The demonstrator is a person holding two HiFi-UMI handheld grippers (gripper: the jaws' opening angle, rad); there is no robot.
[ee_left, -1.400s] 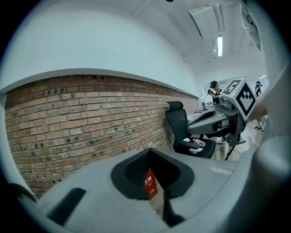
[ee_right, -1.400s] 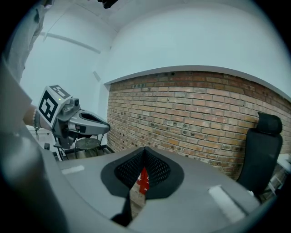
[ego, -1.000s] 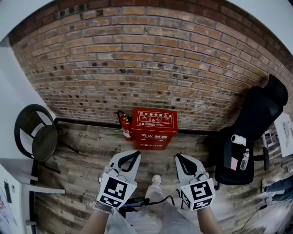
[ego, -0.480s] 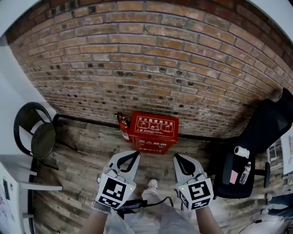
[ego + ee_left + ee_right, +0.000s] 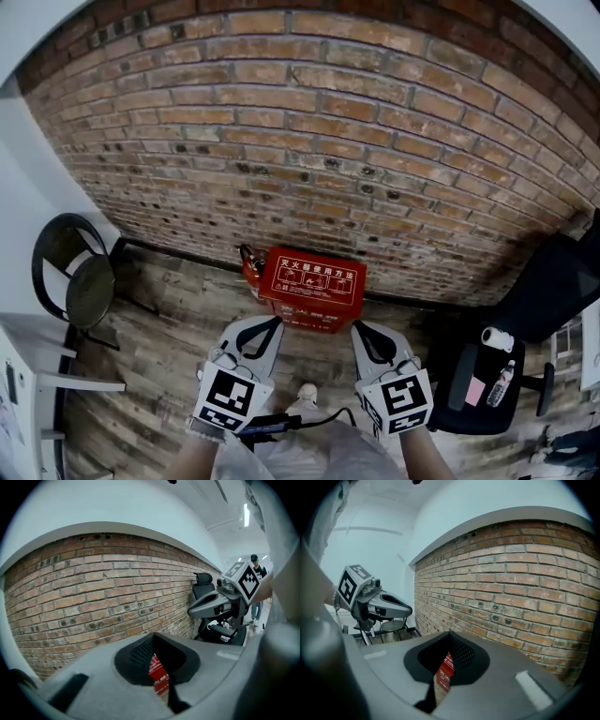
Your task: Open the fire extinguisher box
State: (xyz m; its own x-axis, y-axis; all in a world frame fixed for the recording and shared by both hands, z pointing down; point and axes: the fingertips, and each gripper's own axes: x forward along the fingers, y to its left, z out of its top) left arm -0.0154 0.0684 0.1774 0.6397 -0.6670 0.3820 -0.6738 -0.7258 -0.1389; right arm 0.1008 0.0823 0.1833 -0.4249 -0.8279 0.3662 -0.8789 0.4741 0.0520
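Observation:
The red fire extinguisher box (image 5: 314,289) stands on the wooden floor against the brick wall, lid down, white print on top. A red extinguisher (image 5: 251,266) stands at its left side. My left gripper (image 5: 272,323) and right gripper (image 5: 359,328) hang side by side just short of the box, both pointing at it, both shut and holding nothing. In the left gripper view the box (image 5: 159,679) shows through the slit below the closed tips of the left gripper (image 5: 154,637). The right gripper view shows the box (image 5: 445,670) the same way, under the right gripper (image 5: 450,634).
A round black chair (image 5: 80,281) stands at the left beside white furniture (image 5: 19,394). A black office chair (image 5: 525,319) with a bottle (image 5: 500,382) on it is at the right. The brick wall (image 5: 309,141) closes off the far side. My shoe (image 5: 306,392) is below.
Both grippers have moved forward toward the wall, and the box now lies closer to their tips. The office chair has slid toward the right edge. The jaws look the same.

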